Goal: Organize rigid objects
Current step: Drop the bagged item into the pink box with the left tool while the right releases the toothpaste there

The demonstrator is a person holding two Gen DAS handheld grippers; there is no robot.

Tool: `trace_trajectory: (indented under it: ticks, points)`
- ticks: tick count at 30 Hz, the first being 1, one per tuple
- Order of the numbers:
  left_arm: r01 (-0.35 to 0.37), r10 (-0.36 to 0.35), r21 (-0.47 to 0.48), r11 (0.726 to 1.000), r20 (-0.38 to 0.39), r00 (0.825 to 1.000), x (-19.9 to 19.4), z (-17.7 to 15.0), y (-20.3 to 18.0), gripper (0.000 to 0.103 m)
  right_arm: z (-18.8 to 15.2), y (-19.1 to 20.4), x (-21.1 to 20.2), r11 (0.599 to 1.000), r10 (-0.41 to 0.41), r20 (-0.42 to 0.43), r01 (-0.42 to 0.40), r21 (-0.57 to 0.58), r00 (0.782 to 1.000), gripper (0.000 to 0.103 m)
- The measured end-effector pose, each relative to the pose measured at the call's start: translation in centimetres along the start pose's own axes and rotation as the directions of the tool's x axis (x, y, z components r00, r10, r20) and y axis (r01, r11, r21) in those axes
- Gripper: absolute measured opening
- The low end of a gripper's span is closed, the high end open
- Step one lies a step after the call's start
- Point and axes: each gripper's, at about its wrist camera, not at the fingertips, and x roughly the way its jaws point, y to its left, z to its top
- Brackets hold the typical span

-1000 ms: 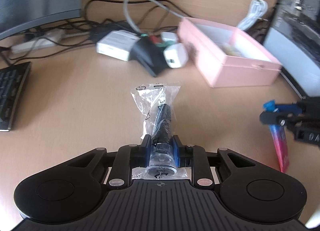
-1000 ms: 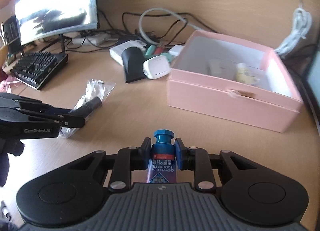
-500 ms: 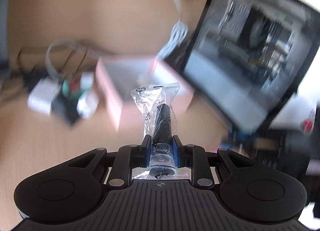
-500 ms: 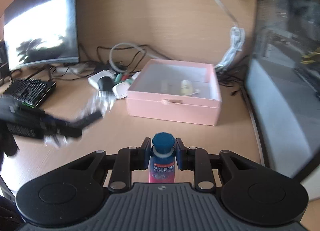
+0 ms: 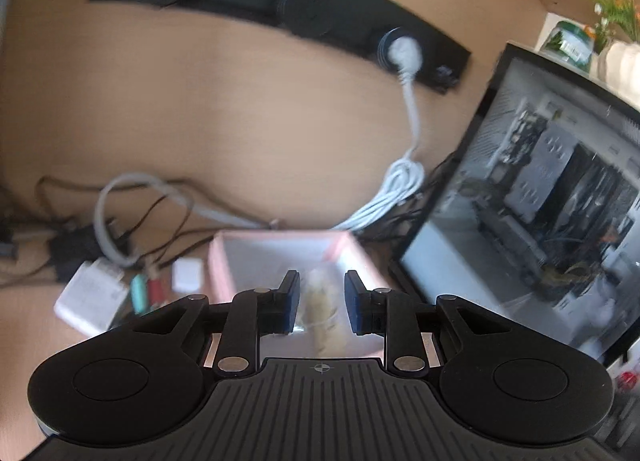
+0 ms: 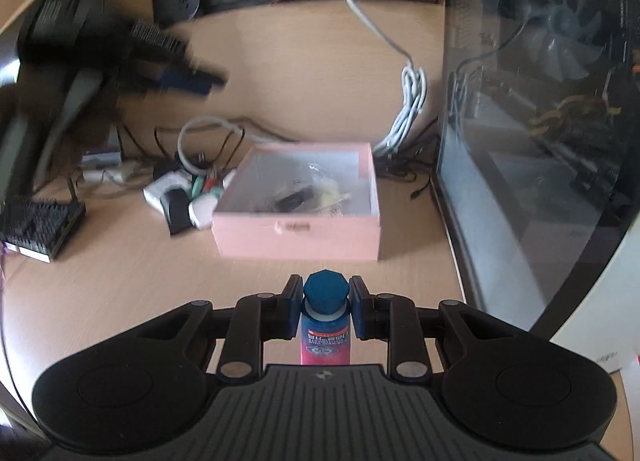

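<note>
While the left gripper (image 5: 322,307) hangs spread and empty above the pink box (image 6: 296,235), right gripper (image 6: 325,311) clamped on the blue-capped tube (image 6: 325,325), bagged black cylinder (image 6: 294,197) lying inside the box, desk (image 6: 132,281) beneath.

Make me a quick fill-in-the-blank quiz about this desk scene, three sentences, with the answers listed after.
1. The right gripper is shut on a tube with a ____ cap.
2. The left gripper is open and holds ____.
3. The bagged black item lies inside the ____ box.

Missing words: blue; nothing; pink
</note>
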Motion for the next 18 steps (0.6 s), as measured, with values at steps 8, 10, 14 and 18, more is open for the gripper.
trace_trajectory:
  ticks: [8,10,14,18]
  points:
    - [-0.111,0.107,-0.017,0.994,-0.161,0.981,-2.5,-7.4,3.6,0.027,11.4,0.3,1.7,0.996,0.082,0.108,-0.08,-0.025,0.991,0.024]
    - [-0.141,0.131,-0.034,0.989,-0.2,0.971,-2.6,-8.1,4.9,0.027,14.5,0.5,3.7,0.996,0.084,0.102,-0.084,-0.011,0.991,0.024]
    - [-0.205,0.177,-0.1,0.974,-0.234,0.956,-2.9,-9.4,8.1,0.027,18.9,-0.1,9.2,0.995,0.093,0.081,-0.096,0.033,0.992,0.038]
    - [-0.192,0.158,-0.143,0.971,-0.222,0.962,-3.1,-10.2,10.0,0.027,18.2,-0.7,12.3,0.994,0.059,0.053,-0.063,0.087,0.997,0.042]
